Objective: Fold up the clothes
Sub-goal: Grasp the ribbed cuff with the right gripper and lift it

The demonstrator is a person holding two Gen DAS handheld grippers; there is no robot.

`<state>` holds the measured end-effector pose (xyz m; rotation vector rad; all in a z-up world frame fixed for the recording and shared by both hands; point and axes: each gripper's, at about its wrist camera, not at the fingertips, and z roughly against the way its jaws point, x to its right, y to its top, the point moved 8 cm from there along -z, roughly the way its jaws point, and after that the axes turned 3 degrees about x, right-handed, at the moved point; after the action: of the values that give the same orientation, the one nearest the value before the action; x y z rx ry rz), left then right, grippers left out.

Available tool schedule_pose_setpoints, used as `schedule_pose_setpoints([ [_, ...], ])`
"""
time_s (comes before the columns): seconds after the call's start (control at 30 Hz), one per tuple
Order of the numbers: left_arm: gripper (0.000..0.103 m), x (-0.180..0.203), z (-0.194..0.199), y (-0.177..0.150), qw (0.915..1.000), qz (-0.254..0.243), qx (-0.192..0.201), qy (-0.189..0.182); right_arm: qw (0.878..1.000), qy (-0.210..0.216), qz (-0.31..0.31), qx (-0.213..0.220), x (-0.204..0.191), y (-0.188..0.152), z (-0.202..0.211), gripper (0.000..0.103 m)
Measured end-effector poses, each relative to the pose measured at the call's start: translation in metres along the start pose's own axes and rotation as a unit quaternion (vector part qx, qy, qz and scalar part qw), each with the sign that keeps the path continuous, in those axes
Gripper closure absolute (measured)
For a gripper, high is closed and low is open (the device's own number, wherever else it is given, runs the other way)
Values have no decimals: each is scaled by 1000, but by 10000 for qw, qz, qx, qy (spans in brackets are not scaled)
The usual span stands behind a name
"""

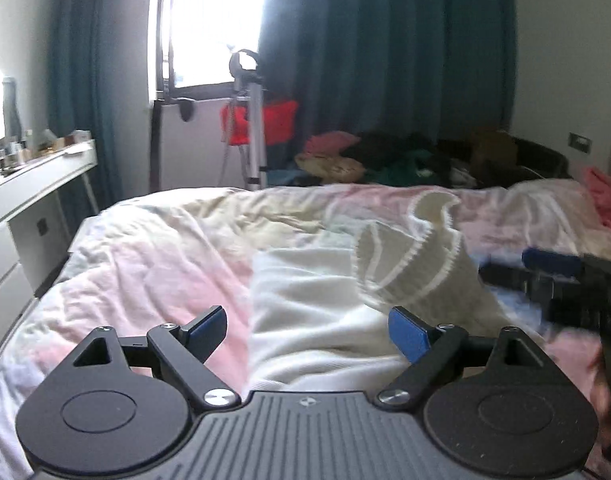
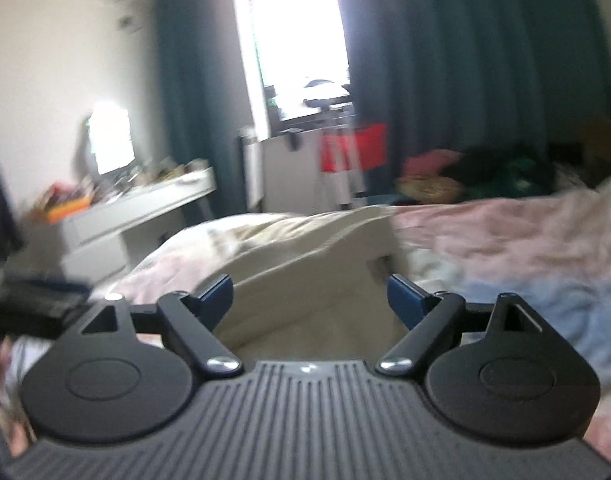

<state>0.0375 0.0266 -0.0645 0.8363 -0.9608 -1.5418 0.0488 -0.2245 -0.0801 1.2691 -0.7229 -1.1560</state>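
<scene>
A white and cream garment [image 1: 325, 300] lies on the bed's pink patterned duvet [image 1: 145, 264], partly folded, with a patterned cream part [image 1: 417, 260] to its right. My left gripper [image 1: 307, 330] is open and empty just above its near edge. In the left wrist view the right gripper [image 1: 553, 276] shows blurred at the right. In the right wrist view the garment [image 2: 305, 280] lies straight ahead, and my right gripper [image 2: 309, 296] is open and empty over it. The left gripper [image 2: 33, 300] shows blurred at the left edge.
A pile of mixed clothes [image 1: 405, 156] lies beyond the bed's far side. A tripod [image 1: 253, 120] with a red item stands by the window. A white dresser [image 1: 29, 184] with small items stands at the left. Teal curtains [image 1: 385, 60] hang behind. A pink cloth [image 1: 605, 196] lies at far right.
</scene>
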Motion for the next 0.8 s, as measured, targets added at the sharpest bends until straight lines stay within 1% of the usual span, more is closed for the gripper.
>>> schedule_pose_setpoints([
  [0.07, 14, -9, -3, -1, 9999, 108, -17, 68, 9996, 53, 190, -216, -12, -9, -12, 18],
  [0.13, 14, -18, -9, -4, 9994, 319, -144, 67, 9987, 89, 331, -381, -23, -18, -23, 18],
  [0.23, 14, -25, -18, -9, 9965, 702, -439, -68, 9969, 175, 552, -536, -31, -30, -38, 18],
  [0.33, 14, -30, -20, -12, 9944, 913, -523, -95, 9936, 238, 966, -537, -43, -36, -42, 18],
  [0.43, 14, -33, -18, -10, 9944, 965, -432, 28, 9910, 386, 1129, -610, -54, -42, -39, 15],
  [0.6, 14, -35, -16, -8, 9936, 1060, -383, 121, 9889, 337, 1289, -659, -63, -49, -34, 15],
  [0.67, 14, -33, -16, -10, 9936, 1042, -410, 160, 9863, 218, 1504, -646, -65, -51, -36, 17],
  [0.7, 14, -32, -17, -10, 9937, 1026, -424, 182, 9849, 89, 1601, -647, -65, -53, -37, 17],
  [0.77, 14, -30, -19, -13, 9940, 963, -454, 235, 9848, -73, 1636, -581, -62, -53, -38, 19],
  [0.8, 14, -29, -21, -14, 9941, 940, -468, 255, 9859, -90, 1590, -506, -60, -50, -37, 20],
])
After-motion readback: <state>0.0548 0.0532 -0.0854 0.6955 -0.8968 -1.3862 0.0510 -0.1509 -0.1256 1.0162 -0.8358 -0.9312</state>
